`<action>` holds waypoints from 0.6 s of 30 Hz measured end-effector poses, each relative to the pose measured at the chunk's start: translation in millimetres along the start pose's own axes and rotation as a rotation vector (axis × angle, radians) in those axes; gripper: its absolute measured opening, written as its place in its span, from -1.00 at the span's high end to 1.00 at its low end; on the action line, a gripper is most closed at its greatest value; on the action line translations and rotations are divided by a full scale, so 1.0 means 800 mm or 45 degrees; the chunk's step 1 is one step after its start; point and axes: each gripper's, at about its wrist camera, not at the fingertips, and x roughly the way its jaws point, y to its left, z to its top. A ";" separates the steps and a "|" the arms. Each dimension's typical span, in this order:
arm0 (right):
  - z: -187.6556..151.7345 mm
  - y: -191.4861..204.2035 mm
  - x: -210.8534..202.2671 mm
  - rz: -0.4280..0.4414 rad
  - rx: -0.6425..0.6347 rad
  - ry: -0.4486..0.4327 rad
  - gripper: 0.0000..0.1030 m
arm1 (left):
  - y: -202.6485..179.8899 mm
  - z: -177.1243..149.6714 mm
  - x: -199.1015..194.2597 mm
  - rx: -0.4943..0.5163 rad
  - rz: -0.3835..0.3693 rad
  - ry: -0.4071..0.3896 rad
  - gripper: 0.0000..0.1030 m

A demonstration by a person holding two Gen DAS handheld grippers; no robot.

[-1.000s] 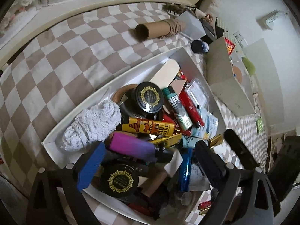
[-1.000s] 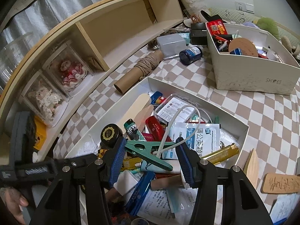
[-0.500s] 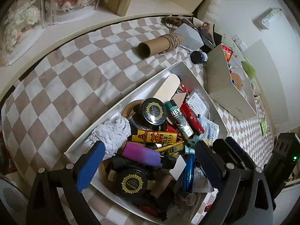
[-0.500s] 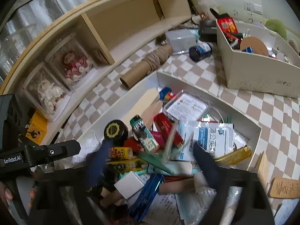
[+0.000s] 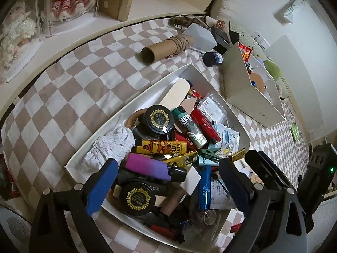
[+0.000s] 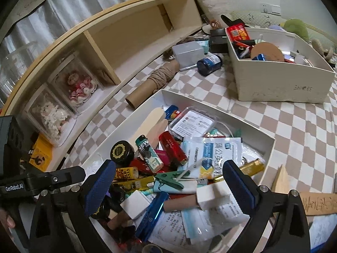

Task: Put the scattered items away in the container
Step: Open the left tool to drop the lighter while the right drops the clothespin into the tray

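The wide white tray [image 5: 130, 103] [image 6: 210, 105] on the checked cloth is heaped with small items: black jars, tubes, sachets and a purple stick [image 5: 147, 166]. A green clothespin [image 6: 168, 179] [image 5: 208, 152] lies loose on the heap. My right gripper [image 6: 169, 166] hovers open just above it, its pads clear of the clothespin. My left gripper [image 5: 168, 164] hangs open over the tray's near end with nothing between its fingers. A cardboard tube wound with twine [image 5: 164, 48] [image 6: 151, 84], a dark blue jar [image 5: 212, 58] [image 6: 209, 63] and a grey box [image 5: 200, 35] [image 6: 188, 51] lie on the cloth beyond the tray.
A taller white box [image 6: 280, 84] [image 5: 242, 88], full of items, stands behind the tray to the right. Flat wooden pieces [image 6: 318, 202] lie on the cloth at the right. A wooden shelf [image 6: 130, 42] holding clear doll cases [image 6: 73, 84] runs along the far left.
My right gripper opened and let go of the green clothespin, which now lies on the heap in the tray. My left gripper rose a little above the tray.
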 end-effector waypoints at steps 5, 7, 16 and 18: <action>0.000 -0.004 -0.014 -0.011 0.007 -0.035 -1.00 | -0.013 -0.001 -0.010 0.043 0.011 -0.044 -0.89; 0.002 -0.005 -0.023 -0.019 0.005 -0.062 -1.00 | -0.019 -0.001 -0.016 0.071 0.023 -0.070 -0.89; 0.006 -0.016 -0.062 -0.106 -0.003 -0.163 -1.00 | -0.054 -0.010 -0.037 0.198 0.030 -0.158 -0.89; 0.002 -0.021 -0.069 -0.121 0.001 -0.166 -1.00 | -0.062 -0.012 -0.041 0.209 0.019 -0.165 -0.89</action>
